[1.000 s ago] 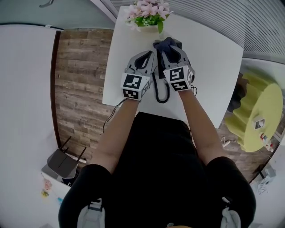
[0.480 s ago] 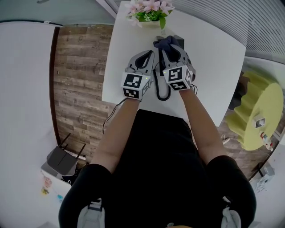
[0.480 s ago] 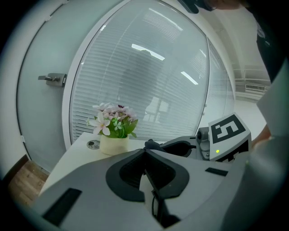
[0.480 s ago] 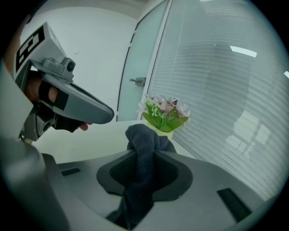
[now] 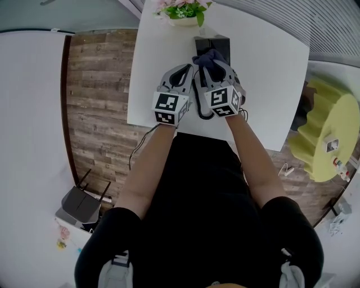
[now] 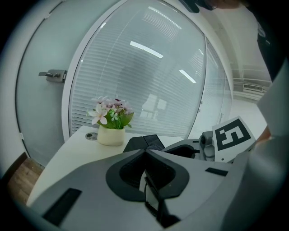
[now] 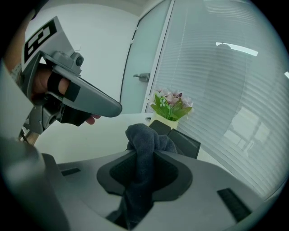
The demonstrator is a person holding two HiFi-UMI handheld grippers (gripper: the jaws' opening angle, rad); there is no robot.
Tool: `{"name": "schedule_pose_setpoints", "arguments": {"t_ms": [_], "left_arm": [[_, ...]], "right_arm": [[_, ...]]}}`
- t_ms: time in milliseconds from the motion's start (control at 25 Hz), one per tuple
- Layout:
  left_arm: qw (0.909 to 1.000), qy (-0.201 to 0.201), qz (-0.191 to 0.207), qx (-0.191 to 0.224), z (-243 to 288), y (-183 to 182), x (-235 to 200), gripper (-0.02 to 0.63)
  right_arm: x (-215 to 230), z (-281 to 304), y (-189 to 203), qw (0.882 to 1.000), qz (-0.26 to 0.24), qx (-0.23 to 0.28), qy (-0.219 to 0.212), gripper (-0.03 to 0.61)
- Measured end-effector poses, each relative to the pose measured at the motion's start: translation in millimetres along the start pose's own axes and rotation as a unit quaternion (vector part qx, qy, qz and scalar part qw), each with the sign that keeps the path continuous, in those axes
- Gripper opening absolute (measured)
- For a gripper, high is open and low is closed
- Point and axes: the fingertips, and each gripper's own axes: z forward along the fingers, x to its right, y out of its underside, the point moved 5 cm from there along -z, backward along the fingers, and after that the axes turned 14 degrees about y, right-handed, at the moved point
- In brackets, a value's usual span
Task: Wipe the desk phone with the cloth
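Note:
The black desk phone (image 5: 212, 43) lies on the white table (image 5: 264, 73), its far end showing past the cloth. My right gripper (image 5: 215, 68) is shut on a dark blue cloth (image 5: 208, 58) that rests on the phone's middle; in the right gripper view the cloth (image 7: 143, 140) bulges up between the jaws, in front of the phone (image 7: 183, 140). My left gripper (image 5: 187, 70) sits just left of the phone, its jaws touching at the tips with nothing between them (image 6: 144, 152). A coiled cord (image 5: 201, 109) runs under the grippers.
A pot of pink flowers (image 5: 181, 10) stands at the table's far edge behind the phone. Wooden floor (image 5: 95, 95) lies to the left, a yellow round seat (image 5: 326, 135) to the right. Blinds and a glass door (image 6: 49, 74) lie beyond the table.
The right gripper has drawn the cloth back along the phone toward the person, uncovering the phone's far end. The left gripper has stayed beside it.

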Motion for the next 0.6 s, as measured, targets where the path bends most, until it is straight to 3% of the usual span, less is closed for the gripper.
{"name": "schedule_pose_setpoints", "arguments": {"t_ms": [600], "left_arm": [[0.9995, 0.016, -0.006, -0.027, -2.5, 34.6, 15.6, 0.011]], "right_arm": [[-25.0, -26.0, 33.0, 1.000, -0.003, -0.020, -0.001, 0.106]]}}
